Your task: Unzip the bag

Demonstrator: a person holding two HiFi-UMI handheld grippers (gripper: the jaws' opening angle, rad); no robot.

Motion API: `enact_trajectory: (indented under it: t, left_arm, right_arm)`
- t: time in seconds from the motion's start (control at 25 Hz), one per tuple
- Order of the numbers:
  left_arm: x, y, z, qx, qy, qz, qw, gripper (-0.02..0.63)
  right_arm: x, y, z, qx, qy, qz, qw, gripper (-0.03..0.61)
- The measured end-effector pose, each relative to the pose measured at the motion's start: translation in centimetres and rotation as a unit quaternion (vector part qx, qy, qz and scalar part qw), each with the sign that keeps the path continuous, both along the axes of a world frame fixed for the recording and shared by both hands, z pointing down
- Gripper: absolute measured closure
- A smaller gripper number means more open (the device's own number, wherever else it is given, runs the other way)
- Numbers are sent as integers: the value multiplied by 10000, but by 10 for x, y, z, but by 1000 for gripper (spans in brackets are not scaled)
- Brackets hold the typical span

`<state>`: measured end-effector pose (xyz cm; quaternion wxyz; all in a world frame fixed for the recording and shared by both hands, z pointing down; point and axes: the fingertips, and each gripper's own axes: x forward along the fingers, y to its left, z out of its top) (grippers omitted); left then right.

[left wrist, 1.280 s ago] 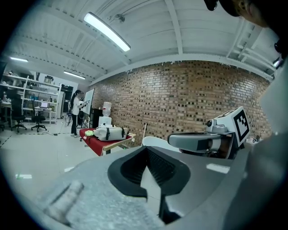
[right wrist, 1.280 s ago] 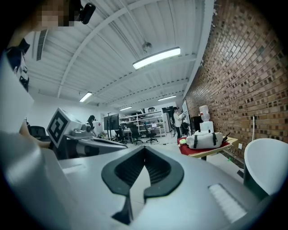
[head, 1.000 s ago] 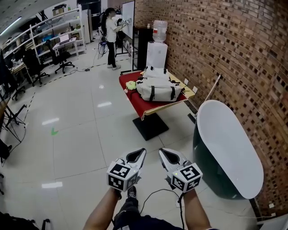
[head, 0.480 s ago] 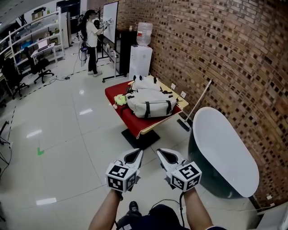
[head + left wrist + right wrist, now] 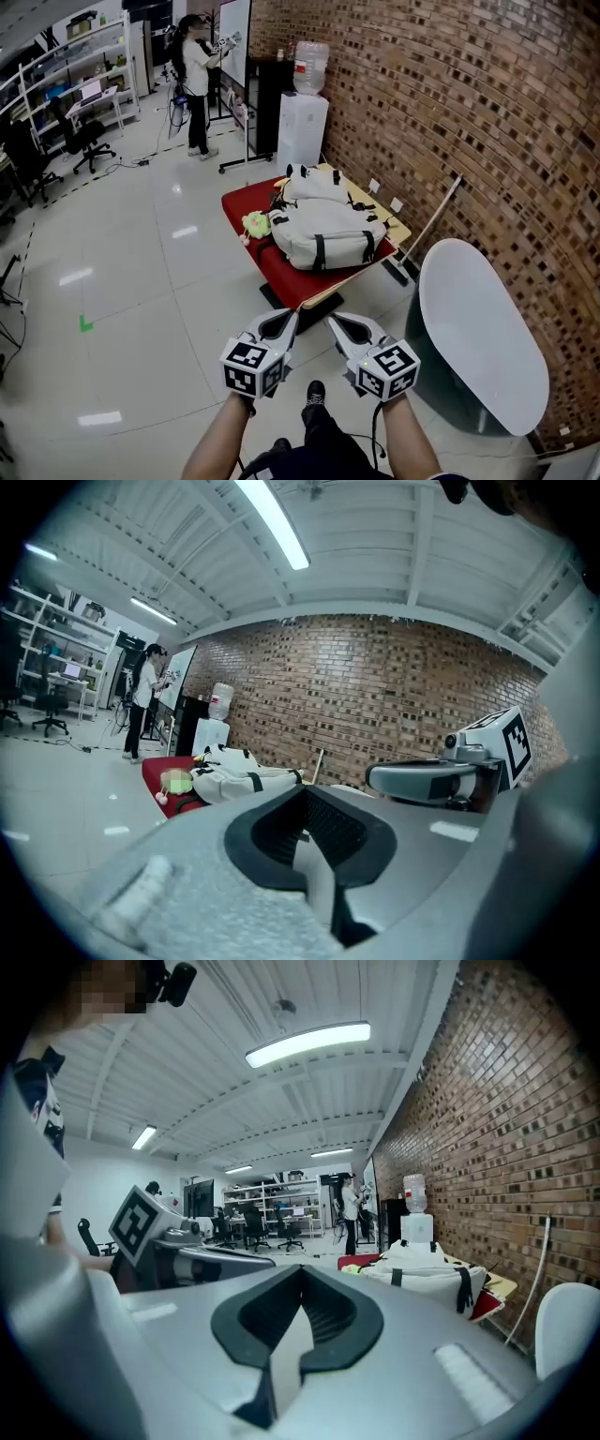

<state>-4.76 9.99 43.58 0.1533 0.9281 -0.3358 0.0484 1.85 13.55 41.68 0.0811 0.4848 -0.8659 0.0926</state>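
Polished floor (image 5: 122,281) fills the left of the frame. Low centre, your left gripper (image 5: 287,322) and right gripper (image 5: 341,325) are both pinched closed and empty, since nothing is within reach yet. Above them, well apart, the white bag (image 5: 328,234) lies on the red table (image 5: 246,202) beside the brick wall (image 5: 450,103) at right, apparently waiting to be unzipped.

Brick wall (image 5: 487,112) on your right, white tub (image 5: 478,328) beside it. Glossy pale floor (image 5: 122,244) ahead of you. Water cooler (image 5: 302,112), whiteboard (image 5: 234,28) beyond; shelves (image 5: 66,84) far left. Strip light (image 5: 307,1042) overhead.
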Motion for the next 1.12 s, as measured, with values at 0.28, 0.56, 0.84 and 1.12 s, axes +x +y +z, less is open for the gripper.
enact_trajectory:
  t: [0.28, 0.56, 0.84, 1.12]
  left_arm:
    - [36, -88, 17, -176, -236, -206, 9994, 609]
    - [71, -171, 22, -272, -436, -447, 9977, 609]
    - [79, -249, 29, -375, -559, -539, 9963, 609]
    - [74, -322, 59, -610, -729, -211, 9952, 609]
  right_arm:
    - [48, -101, 4, 74, -158, -134, 9998, 572]
    - [84, -192, 6, 49, -235, -503, 9984, 572]
    - [89, -265, 7, 32, -121, -738, 9972, 572]
    - [75, -337, 28, -330, 500, -733, 9955, 571]
